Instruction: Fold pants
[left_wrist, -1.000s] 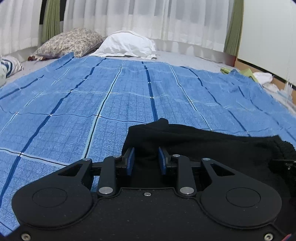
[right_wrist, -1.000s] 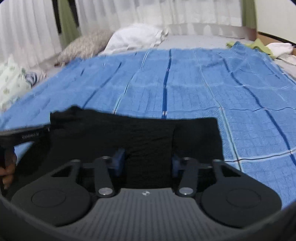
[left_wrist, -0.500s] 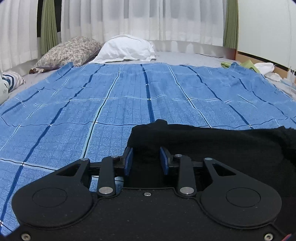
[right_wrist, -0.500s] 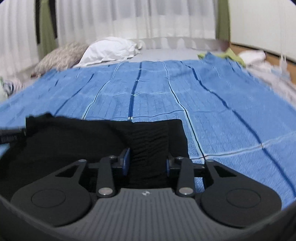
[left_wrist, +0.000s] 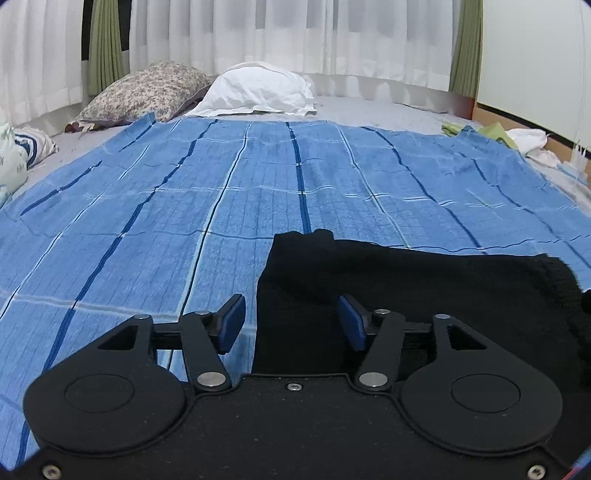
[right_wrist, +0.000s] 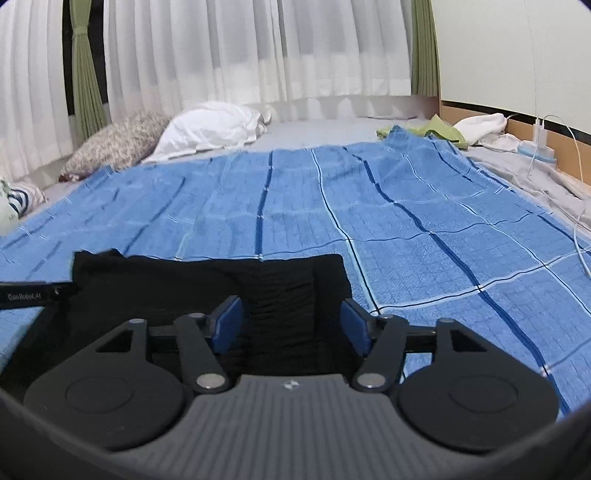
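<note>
We see the folded black pants (left_wrist: 406, 280) lying on the blue plaid bedspread (left_wrist: 258, 192). Our left gripper (left_wrist: 291, 323) and right gripper (right_wrist: 291, 323) each straddle a near corner, jaws opening, blue pads (right_wrist: 227, 323) clear of the cloth.

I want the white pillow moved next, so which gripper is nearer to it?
Neither clearly: the left gripper and right gripper both sit over the black pants, far from the white pillow.

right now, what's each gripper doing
left gripper: jaws opening, pads off the black pants
right gripper: jaws opening, pads off the pants, holding nothing
</note>
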